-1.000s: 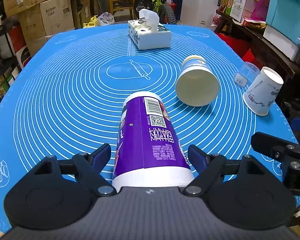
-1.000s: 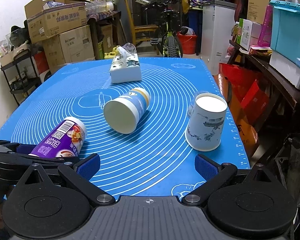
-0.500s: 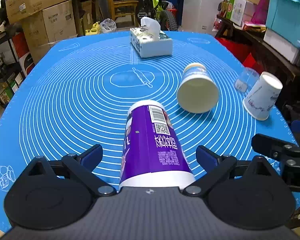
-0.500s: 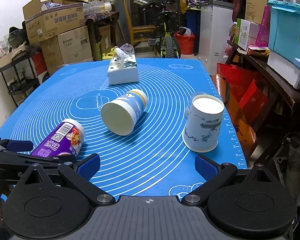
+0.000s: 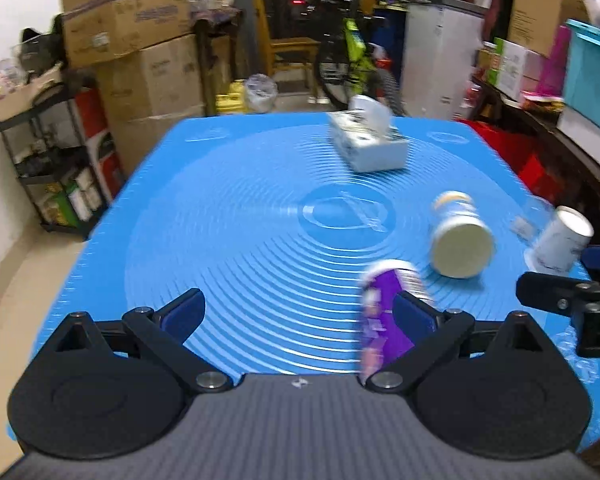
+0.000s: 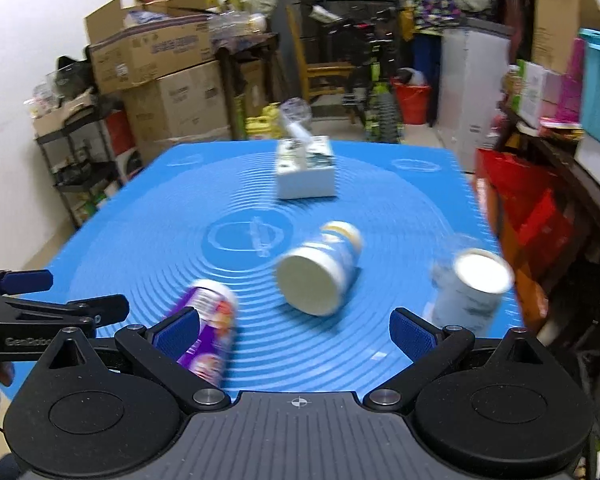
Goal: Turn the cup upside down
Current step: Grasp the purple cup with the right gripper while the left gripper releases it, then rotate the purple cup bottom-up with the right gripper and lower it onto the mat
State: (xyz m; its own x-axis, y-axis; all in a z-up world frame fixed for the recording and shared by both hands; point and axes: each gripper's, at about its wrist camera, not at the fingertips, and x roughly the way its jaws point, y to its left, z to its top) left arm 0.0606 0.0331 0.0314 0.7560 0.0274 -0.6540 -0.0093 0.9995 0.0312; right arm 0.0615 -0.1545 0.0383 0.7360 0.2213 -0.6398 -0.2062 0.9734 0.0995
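Three cups are on the blue mat [image 5: 240, 240]. A purple cup [image 5: 384, 312] lies on its side; it also shows in the right wrist view [image 6: 210, 328]. A cream and blue cup [image 5: 460, 236] lies on its side mid-mat, also in the right wrist view [image 6: 320, 276]. A white printed cup [image 5: 560, 240] stands upside down at the right edge, also in the right wrist view [image 6: 470, 292]. My left gripper [image 5: 298, 312] is open and empty, the purple cup partly behind its right finger. My right gripper [image 6: 294, 332] is open and empty, pulled back from the cups.
A white tissue box [image 5: 366, 146] stands at the far middle of the mat. A clear plastic cup [image 6: 444, 264] sits blurred behind the white cup. Cardboard boxes [image 5: 140, 48], a shelf rack, a bicycle and a side table with bins surround the table.
Both views have pulled back and up, with motion blur. My left gripper has shifted left, so the purple cup is no longer between its fingers but by the right finger.
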